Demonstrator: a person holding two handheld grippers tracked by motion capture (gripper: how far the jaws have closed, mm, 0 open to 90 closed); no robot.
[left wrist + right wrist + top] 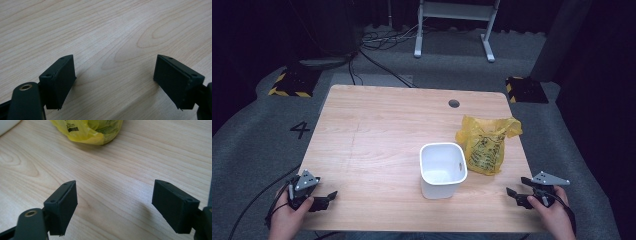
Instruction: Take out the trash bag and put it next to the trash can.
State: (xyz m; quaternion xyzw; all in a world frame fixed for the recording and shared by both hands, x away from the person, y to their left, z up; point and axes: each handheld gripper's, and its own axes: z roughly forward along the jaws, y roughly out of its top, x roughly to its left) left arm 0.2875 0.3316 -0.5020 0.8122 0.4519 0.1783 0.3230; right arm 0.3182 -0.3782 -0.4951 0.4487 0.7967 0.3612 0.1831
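A pale wooden table (377,145) stands on grey carpet in a dark room, with cables and the white legs of a desk frame (455,25) on the floor beyond its far edge.

Right of the table's middle stands a white bin (442,170), upright and open at the top. Just beside it, on the far right side, lies a crumpled yellow bag (484,142) with black print — close to the bin, though I cannot tell whether the two touch. In my right gripper view the bag (90,130) sits at the top, ahead of the jaws, and a white corner of the bin (7,125) shows at the upper left.

My right gripper (516,192) is at the near right corner of the table, pointing inward, near the bag but apart from it. Its jaws stand wide apart with nothing but bare wood between them.

My left gripper (328,198) is at the near left corner — well apart from bin and bag. Its jaws are also spread wide over bare wood (112,37), holding nothing.
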